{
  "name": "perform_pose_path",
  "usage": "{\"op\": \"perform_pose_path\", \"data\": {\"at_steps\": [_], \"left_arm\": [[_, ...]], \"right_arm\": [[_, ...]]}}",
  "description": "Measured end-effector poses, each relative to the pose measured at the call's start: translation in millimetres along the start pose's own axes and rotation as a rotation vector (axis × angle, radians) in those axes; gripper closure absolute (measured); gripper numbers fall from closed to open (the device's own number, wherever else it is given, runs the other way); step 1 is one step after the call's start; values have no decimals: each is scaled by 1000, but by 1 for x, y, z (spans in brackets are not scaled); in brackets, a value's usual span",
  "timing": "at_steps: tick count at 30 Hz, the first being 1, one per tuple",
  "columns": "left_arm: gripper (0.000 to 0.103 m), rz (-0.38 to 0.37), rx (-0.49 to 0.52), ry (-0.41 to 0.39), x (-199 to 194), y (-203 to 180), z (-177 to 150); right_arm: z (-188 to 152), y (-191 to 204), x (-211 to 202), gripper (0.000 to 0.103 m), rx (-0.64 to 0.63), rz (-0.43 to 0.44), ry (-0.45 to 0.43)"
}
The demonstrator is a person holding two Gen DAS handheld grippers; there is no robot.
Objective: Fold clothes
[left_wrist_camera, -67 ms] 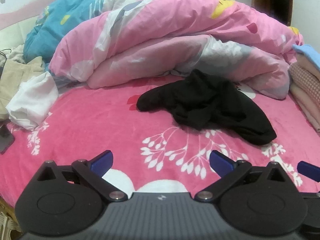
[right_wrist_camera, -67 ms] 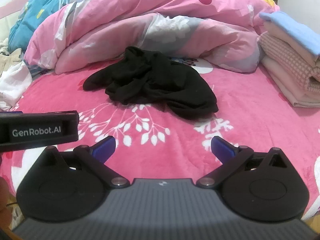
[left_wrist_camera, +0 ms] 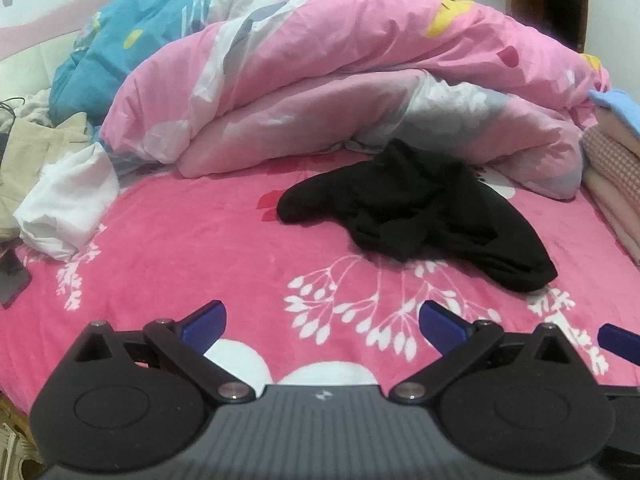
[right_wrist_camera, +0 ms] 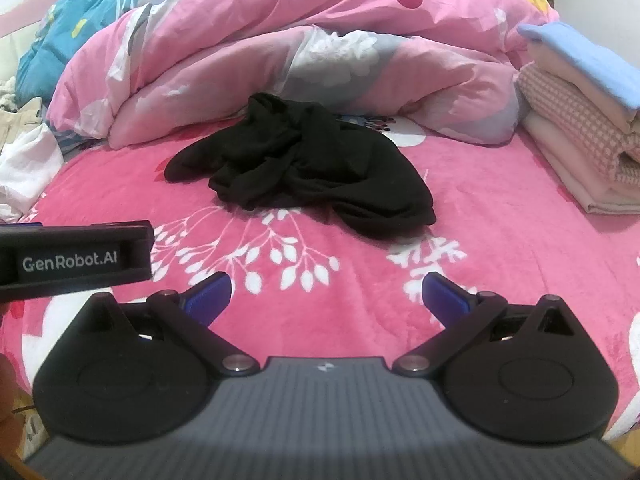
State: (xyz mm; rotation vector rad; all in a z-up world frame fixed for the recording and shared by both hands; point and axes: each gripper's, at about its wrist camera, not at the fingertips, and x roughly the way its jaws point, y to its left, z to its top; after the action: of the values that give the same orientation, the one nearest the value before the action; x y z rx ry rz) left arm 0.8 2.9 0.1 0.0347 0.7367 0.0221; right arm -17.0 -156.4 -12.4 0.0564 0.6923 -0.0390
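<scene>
Crumpled black garment [right_wrist_camera: 304,164] in a loose heap on the pink floral bedspread [right_wrist_camera: 500,208], centre of the right wrist frame, slightly left of the midline. Same garment in the left wrist frame right of centre [left_wrist_camera: 420,216], so closer in line with the right gripper [right_wrist_camera: 326,296] than with the left gripper [left_wrist_camera: 322,322]. Long axis running from a rounded lobe at frame left to a broader dark hem at lower right, the near edge slanting down toward the right. Not folded: bunched, with twisted ridges through the middle.

Right gripper low in the frame, blue fingers [right_wrist_camera: 208,294] spread wide, nothing between them, well short of the garment. Left gripper likewise spread wide and holding nothing, also well short, seen again as a black body at the left edge of the right wrist frame.

Only bare bedspread between both grippers and the heap. Behind the garment, touching or just behind its far edge, a rolled pink quilt [right_wrist_camera: 280,48] filling the upper frame. Stack of folded clothes [right_wrist_camera: 580,120] at right, topped in light blue, well apart from the heap. White cloth [left_wrist_camera: 68,204] and beige fabric [left_wrist_camera: 36,148] at far left, with a dark flat phone-like object [left_wrist_camera: 14,280] at the left edge.

Likely judgement: near hem at lower right within easier reach of the right gripper, left lobe suited to the left.
</scene>
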Motion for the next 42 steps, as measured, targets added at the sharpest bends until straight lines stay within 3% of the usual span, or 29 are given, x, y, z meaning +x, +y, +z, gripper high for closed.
{"op": "perform_pose_path", "data": {"at_steps": [18, 24, 42], "left_arm": [[4, 5, -41, 58, 21, 5, 0], [2, 56, -47, 38, 17, 8, 1], [1, 73, -53, 32, 16, 9, 2]], "right_arm": [[3, -2, 3, 1, 10, -28, -4], [3, -2, -1, 1, 9, -38, -15], [4, -3, -4, 1, 10, -35, -21]]}}
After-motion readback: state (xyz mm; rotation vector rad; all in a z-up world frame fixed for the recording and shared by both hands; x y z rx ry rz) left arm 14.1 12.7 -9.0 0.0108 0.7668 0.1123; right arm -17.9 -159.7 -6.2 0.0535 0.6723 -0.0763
